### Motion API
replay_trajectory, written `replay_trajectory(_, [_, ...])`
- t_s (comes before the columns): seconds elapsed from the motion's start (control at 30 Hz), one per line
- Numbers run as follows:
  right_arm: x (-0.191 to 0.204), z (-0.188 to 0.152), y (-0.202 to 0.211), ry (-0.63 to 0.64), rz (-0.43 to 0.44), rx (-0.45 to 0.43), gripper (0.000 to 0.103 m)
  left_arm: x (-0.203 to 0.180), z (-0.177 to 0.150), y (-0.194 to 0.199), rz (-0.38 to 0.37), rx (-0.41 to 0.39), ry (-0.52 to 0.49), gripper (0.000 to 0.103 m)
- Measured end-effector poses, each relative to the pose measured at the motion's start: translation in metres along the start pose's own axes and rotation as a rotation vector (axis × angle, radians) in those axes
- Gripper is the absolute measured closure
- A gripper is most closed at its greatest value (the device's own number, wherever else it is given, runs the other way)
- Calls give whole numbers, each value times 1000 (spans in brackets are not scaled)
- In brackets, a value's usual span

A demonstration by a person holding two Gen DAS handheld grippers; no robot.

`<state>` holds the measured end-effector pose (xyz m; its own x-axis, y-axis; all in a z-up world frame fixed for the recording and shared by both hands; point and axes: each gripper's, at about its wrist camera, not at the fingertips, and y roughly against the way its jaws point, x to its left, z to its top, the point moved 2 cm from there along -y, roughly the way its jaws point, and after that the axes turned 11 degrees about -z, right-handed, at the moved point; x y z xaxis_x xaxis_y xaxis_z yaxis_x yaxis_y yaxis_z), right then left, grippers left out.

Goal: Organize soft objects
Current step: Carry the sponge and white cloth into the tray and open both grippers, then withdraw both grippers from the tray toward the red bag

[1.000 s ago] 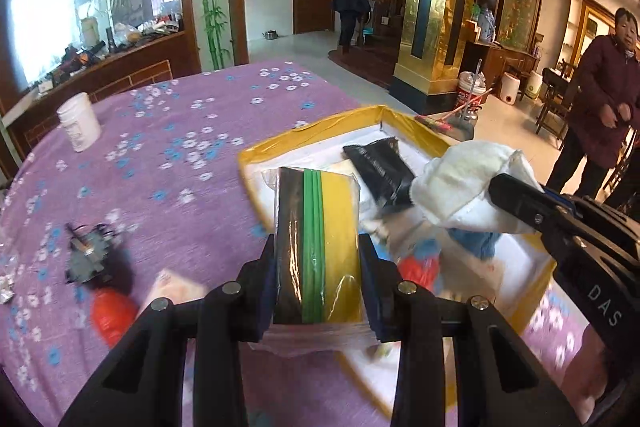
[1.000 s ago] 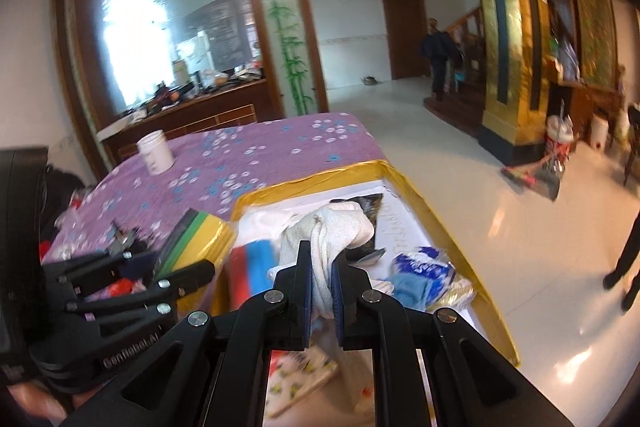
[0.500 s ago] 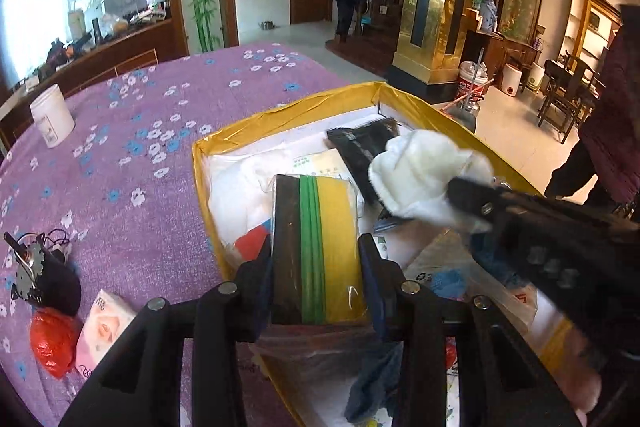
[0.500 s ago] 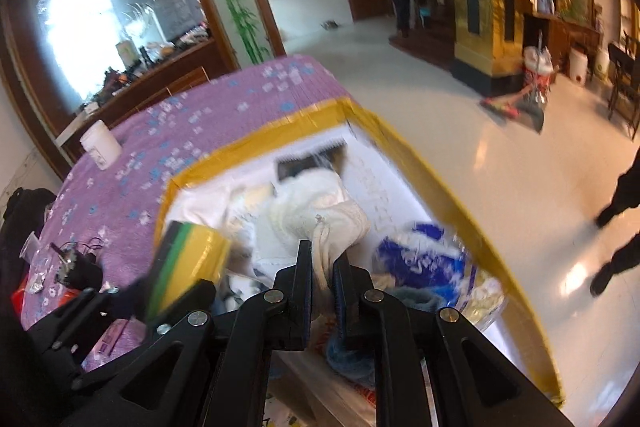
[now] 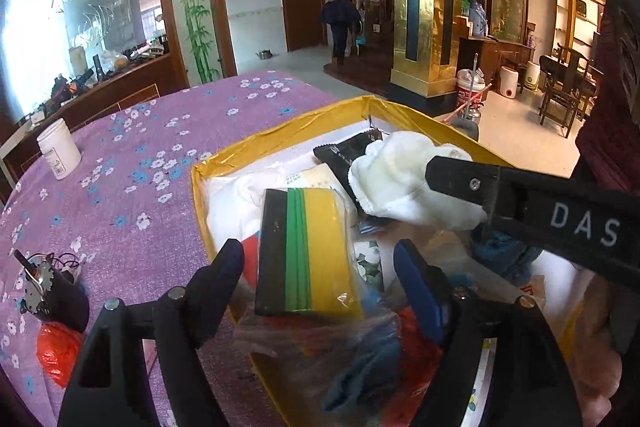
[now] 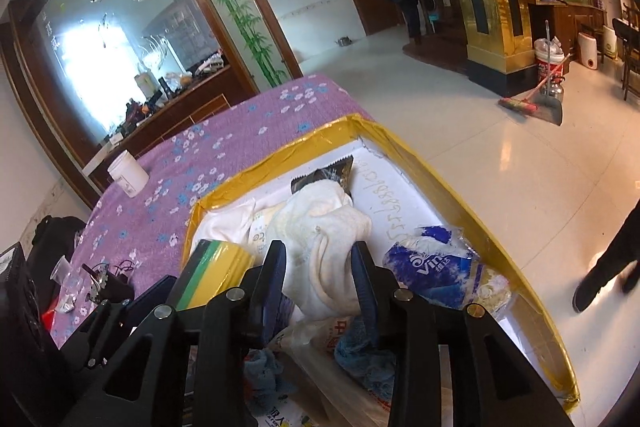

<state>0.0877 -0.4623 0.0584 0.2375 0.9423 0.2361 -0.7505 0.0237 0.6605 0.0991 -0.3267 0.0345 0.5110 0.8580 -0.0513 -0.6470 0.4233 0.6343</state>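
A yellow-rimmed box (image 5: 280,135) sits on the purple flowered table and holds several soft items. A wrapped pack of black, green and yellow sponges (image 5: 306,251) lies in the box, between the spread fingers of my left gripper (image 5: 318,263), which is open. It also shows in the right wrist view (image 6: 214,273). A white cloth (image 6: 328,239) lies in the box between the fingers of my right gripper (image 6: 318,277), which is open. The cloth also shows in the left wrist view (image 5: 404,183).
The box (image 6: 448,183) also holds a black packet (image 6: 326,175), a blue-white tissue pack (image 6: 436,273) and blue cloths (image 6: 360,355). On the table stand a white jar (image 5: 58,149), a black gadget (image 5: 52,291) and a red bag (image 5: 56,351). The floor drops off right of the box.
Both grippers have opened over the box. The sponge pack has left my left gripper and the white cloth has left my right gripper; both now rest in the box.
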Motion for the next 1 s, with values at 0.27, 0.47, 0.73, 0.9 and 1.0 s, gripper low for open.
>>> replay_trajectory(0.27, [-3, 0, 19, -23, -36, -80, 66, -11, 3, 17, 31, -52, -44, 23])
replay_trajectory(0.47, [-9, -11, 44, -39, -49, -89, 66, -15, 9, 33, 36, -88, -53, 19])
replay_trajectory(0.73, [1, -18, 83, -29, -40, -111, 63, -15, 9, 64, 64, -89, -57, 16])
replay_trajectory(0.9, [27, -28, 90, 19, 5, -92, 63, 4, -4, 87, 64, -62, -27, 16])
replay_trajectory(1.0, [50, -37, 89, 64, 30, -69, 63, 18, -16, 98, 85, -46, -17, 15])
